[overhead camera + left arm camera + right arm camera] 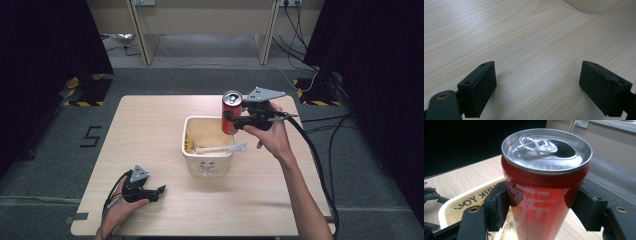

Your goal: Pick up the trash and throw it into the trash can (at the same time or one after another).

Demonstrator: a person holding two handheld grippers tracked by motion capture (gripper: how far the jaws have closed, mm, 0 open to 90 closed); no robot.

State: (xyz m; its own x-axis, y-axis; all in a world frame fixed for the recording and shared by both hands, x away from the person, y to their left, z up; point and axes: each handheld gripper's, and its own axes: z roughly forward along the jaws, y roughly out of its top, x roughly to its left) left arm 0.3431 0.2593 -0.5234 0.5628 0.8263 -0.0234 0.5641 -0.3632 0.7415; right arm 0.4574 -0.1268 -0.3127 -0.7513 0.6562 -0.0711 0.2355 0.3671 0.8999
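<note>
The right gripper [235, 120] pinches a red can [231, 112] by its sides, both black pads pressed against the can's wall in the right gripper view [541, 212]. The can [544, 185] stands upright with its top opened and the pull tab lying flat, and it hangs in the air over the far right corner of a cream tub [186, 150]. A white packet [220, 149] lies inside the tub; what else is in there is hard to make out. The tub sits near the middle of the wooden counter [150, 130]. The left gripper [159, 190] rests low at the counter's near left, its jaws spread wide with bare wood between them [537, 85].
</note>
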